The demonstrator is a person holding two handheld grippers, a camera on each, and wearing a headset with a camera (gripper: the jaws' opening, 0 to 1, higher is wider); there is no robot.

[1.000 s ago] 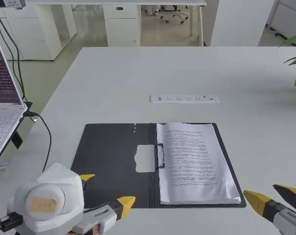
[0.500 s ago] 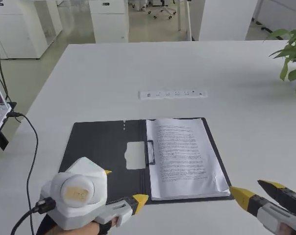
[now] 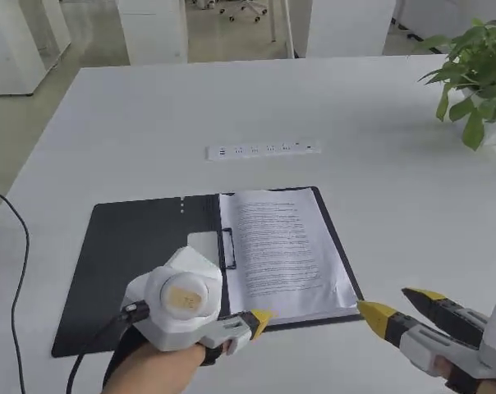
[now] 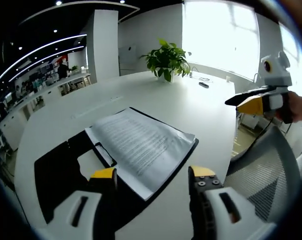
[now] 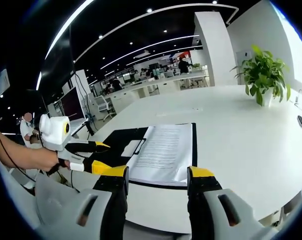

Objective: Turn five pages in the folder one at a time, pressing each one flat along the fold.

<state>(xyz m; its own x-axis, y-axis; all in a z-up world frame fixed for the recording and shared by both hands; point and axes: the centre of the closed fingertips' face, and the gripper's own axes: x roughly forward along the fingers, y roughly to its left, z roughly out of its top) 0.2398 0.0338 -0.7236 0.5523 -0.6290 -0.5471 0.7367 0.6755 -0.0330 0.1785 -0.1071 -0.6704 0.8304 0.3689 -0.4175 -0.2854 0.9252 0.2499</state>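
Note:
An open black folder (image 3: 133, 254) lies flat on the white table, a clip at its spine and a stack of printed pages (image 3: 277, 242) on its right half. My left gripper (image 3: 250, 318) hovers open over the folder's front edge near the spine, nothing between its jaws. In the left gripper view, the left gripper (image 4: 153, 174) points at the pages (image 4: 141, 145) and the right gripper (image 4: 251, 101) shows at the right. My right gripper (image 3: 398, 305) is open just off the pages' front right corner. In the right gripper view, the right gripper (image 5: 157, 172) faces the pages (image 5: 166, 147) and the left gripper (image 5: 93, 155).
A white power strip (image 3: 263, 150) lies on the table beyond the folder. A potted plant (image 3: 474, 82) stands at the far right. A black cable (image 3: 18, 238) trails along the left side. A grey chair back (image 4: 271, 170) sits close behind the table's near edge.
The head camera has swung right, so the laptop left the picture. My left gripper has moved right along the folder's front edge, past the spine. The right gripper holds near the front right corner.

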